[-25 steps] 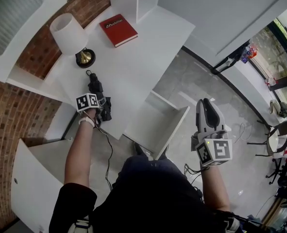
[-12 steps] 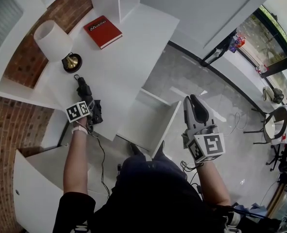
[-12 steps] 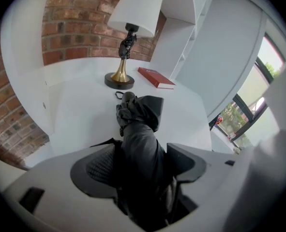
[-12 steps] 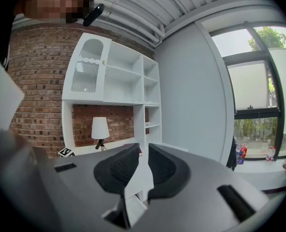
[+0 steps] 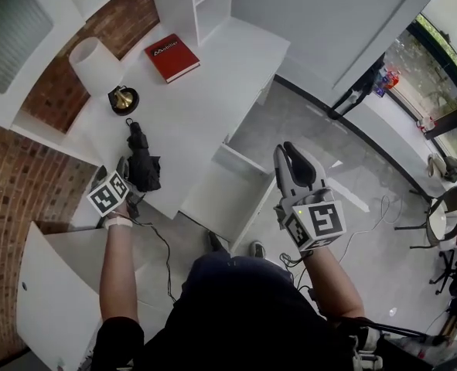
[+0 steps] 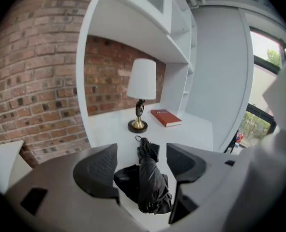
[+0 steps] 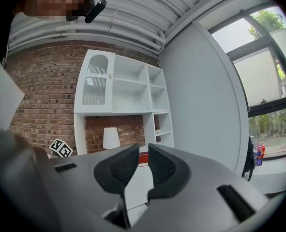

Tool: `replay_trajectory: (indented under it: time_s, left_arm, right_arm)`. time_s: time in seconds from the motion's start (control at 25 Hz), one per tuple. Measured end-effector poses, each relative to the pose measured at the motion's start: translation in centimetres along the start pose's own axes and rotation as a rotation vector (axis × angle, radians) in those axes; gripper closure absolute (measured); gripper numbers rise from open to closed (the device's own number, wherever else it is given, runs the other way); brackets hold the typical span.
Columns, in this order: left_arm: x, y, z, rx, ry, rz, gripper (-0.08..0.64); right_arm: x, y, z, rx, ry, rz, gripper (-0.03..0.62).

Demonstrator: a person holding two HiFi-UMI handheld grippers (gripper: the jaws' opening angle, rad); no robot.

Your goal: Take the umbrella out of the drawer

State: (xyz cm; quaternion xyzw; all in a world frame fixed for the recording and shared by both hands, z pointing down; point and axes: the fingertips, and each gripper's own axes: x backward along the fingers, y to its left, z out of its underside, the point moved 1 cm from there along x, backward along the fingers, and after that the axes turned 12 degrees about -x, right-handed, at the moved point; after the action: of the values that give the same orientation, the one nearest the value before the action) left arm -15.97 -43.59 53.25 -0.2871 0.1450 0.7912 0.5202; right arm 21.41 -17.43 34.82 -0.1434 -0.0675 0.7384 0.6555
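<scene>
Umbrella (image 5: 143,165): black, folded, lying on the white desk (image 5: 213,91) near its front edge, close to the base of the lamp (image 5: 97,64) and outside the open drawer (image 5: 230,198). Left gripper (image 6: 142,159): released. Its jaws have just been opening and stand wide apart, with the umbrella visible beyond them and the pads clear of it. Right gripper (image 7: 143,151): held beside the drawer, jaws nearly together with a narrow gap and nothing between them.

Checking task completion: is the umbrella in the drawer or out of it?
Out: the folded black umbrella lies on the white desktop near the lamp, apart from the open drawer.
</scene>
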Motion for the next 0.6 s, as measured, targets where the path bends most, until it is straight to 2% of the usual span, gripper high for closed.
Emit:
replay_trajectory:
  time_s: [0.12, 0.24, 0.32, 0.4, 0.48, 0.6]
  left_arm:
    - [5.6, -0.1, -3.2, -0.052, -0.127, -0.107, 0.249]
    - [11.5, -2.4, -5.9, -0.185, -0.259, -0.144, 0.256]
    - [15.8, -5.4, -7.5, -0.284, -0.36, -0.125, 0.355]
    - [20.0, -8.8, -8.6, -0.35, -0.446, -0.106, 0.414]
    - [24.0, -11.9, -9.3, -0.364, -0.519, -0.092, 0.451]
    - [29.4, -14.5, -10.3, -0.305, -0.626, -0.093, 0.517]
  right_arm:
    - [0.8, -0.1, -0.8, -0.005, -0.007, -0.062, 0.538]
    - [2.1, 0.3, -1.4, 0.001, -0.001, -0.126, 0.54]
    - [2.9, 0.9, -2.0, 0.028, -0.001, -0.178, 0.538]
    - [3.9, 1.4, -2.8, 0.041, -0.007, -0.233, 0.538]
    - [5.0, 1.7, -3.7, 0.041, -0.02, -0.279, 0.541]
    - [6.0, 2.5, -4.8, 0.041, -0.055, -0.344, 0.545]
